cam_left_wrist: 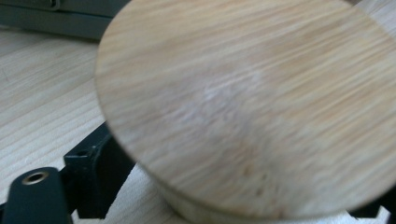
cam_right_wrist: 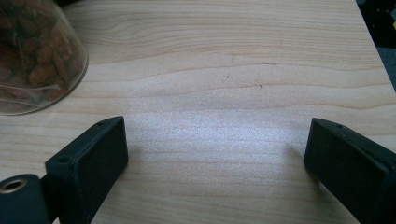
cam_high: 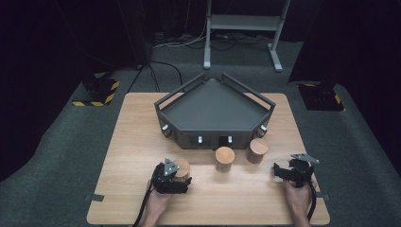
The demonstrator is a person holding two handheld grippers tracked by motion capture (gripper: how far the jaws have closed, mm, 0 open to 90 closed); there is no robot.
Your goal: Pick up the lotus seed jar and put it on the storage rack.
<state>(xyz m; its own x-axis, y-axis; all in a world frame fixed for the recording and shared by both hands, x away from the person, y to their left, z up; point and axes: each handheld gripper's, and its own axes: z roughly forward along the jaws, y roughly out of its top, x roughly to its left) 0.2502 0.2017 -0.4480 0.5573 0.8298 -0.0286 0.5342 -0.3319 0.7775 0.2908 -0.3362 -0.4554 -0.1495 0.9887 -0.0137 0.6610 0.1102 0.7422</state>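
The left tool [cam_high: 176,181] has its jaws around the nearest jar [cam_high: 181,169], one on each side of the body under the wooden lid [cam_left_wrist: 247,102]. Whether the pads already press on the jar I cannot tell: in the left gripper view the lid hides the contact, and a black jaw sits just beside the jar's left wall. The jar stands upright on the surface [cam_high: 132,142], near its front edge on the left, with the tool coming at it from the person's side.

The right tool [cam_high: 283,171] rests low over the surface at the right, jaws spread wide with bare wood between them. A glass jar [cam_right_wrist: 32,56] with brown contents shows at the top left of the right gripper view, apart from its jaws.

Two more wood-lidded jars stand in front of the tray [cam_high: 213,109]: the middle jar [cam_high: 224,158] and the right jar [cam_high: 258,150]. The middle jar is near the held one but apart. The dark tray sits behind them, mid-surface.
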